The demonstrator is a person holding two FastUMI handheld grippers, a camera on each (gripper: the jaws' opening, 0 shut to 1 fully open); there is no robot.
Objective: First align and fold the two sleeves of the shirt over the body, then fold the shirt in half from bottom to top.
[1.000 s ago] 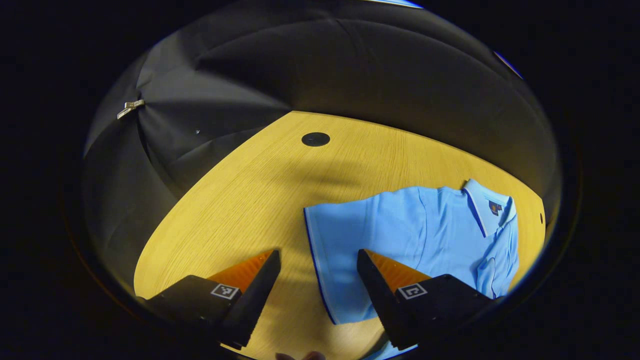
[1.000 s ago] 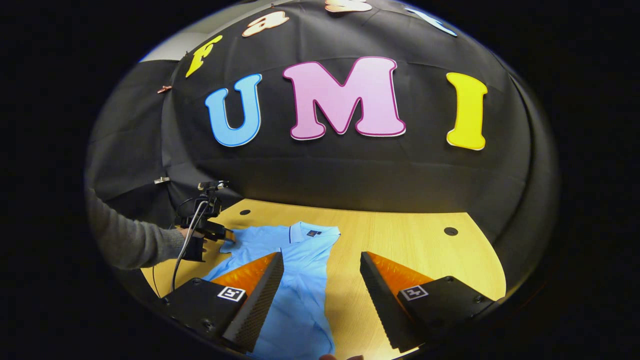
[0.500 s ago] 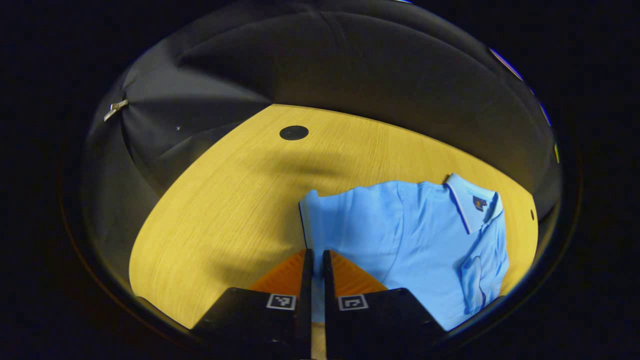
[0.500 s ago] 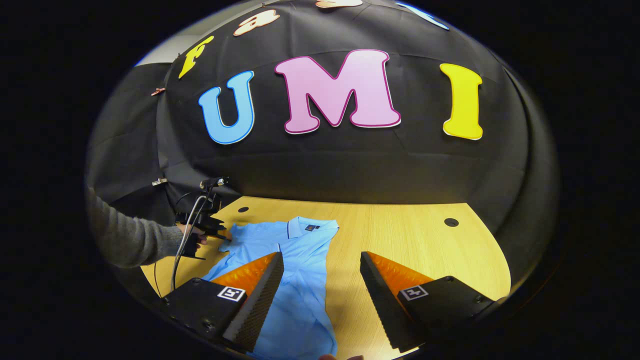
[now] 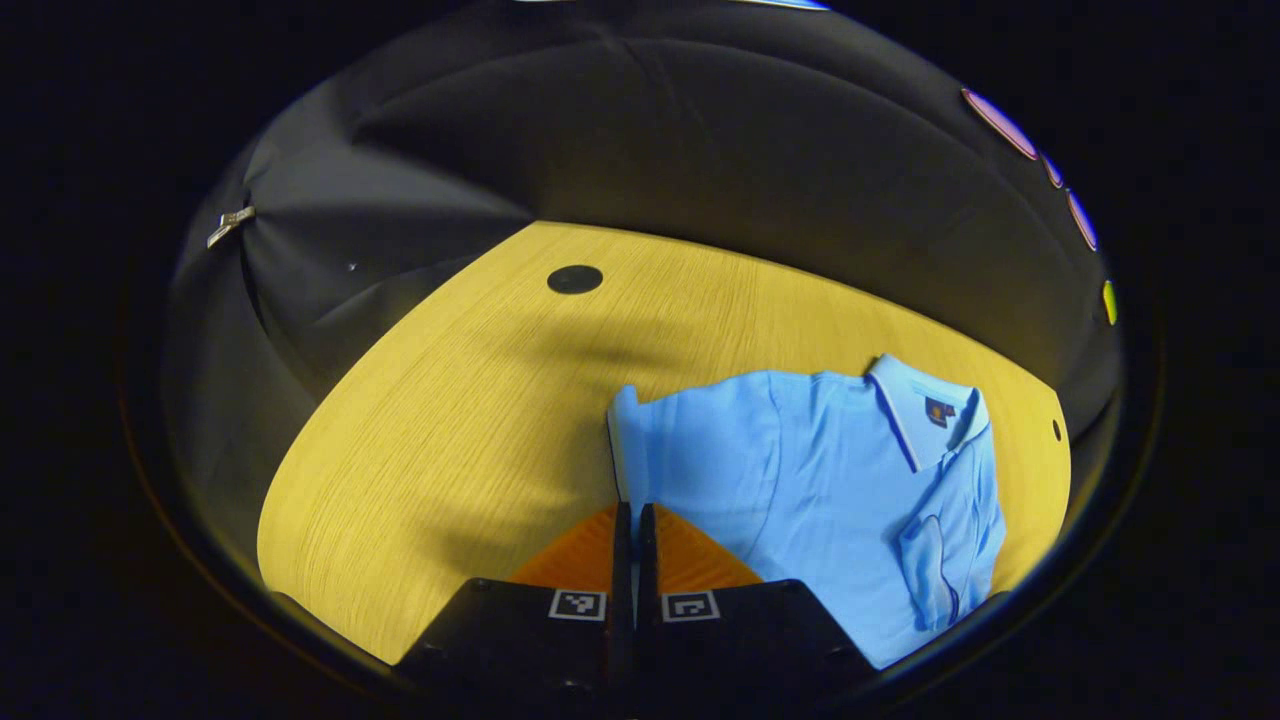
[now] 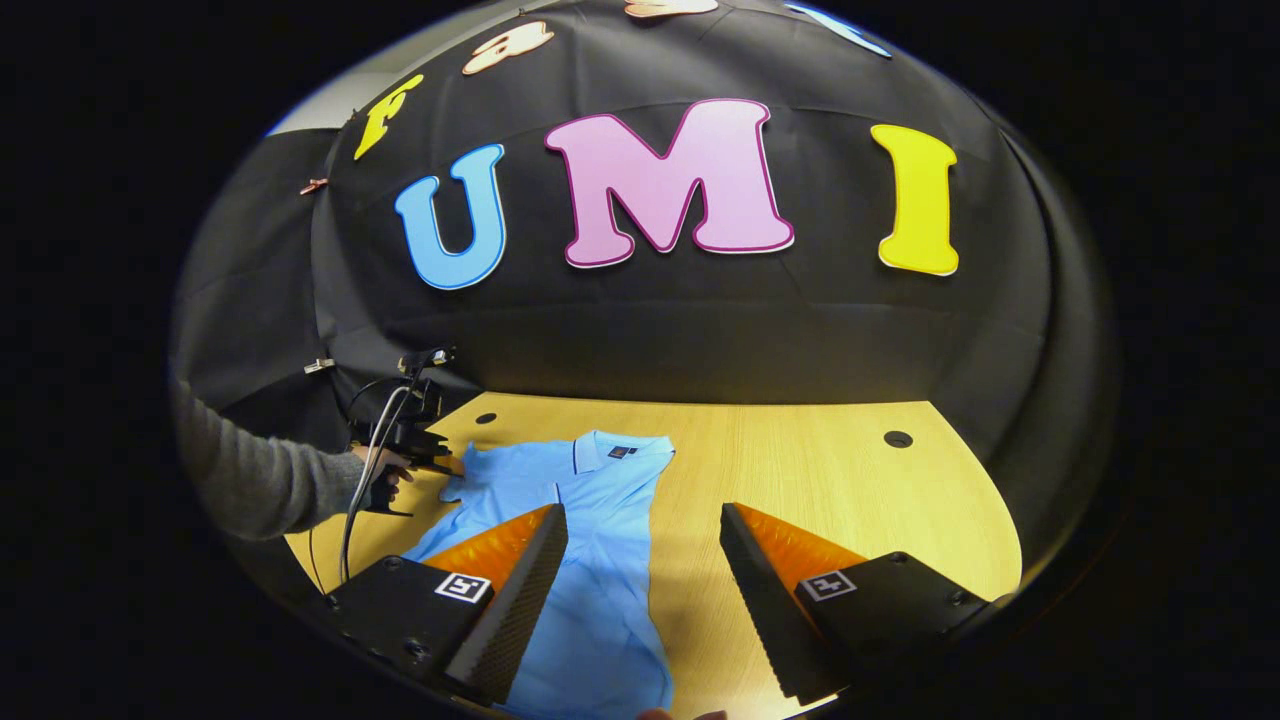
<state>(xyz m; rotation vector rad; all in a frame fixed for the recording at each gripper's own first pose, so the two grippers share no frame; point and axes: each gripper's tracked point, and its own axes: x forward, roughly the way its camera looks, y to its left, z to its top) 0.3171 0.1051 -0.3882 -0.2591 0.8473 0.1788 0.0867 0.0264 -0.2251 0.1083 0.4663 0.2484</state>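
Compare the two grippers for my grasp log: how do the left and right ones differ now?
The left gripper has its fingers pressed together on the sleeve edge of the light blue polo shirt; the right gripper is wide open, holding nothing. The left sits at the sleeve; the right is poised over the shirt's lower part and the yellow wooden table. Both are hand-held.

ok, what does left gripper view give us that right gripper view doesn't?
Left gripper view: a close look at the left hand-held gripper shut on the sleeve edge. Right gripper view: the right hand-held gripper open by the lower half of the shirt, and the person's arm reaching in. Both: the blue shirt, collar included, lying on the wooden table.
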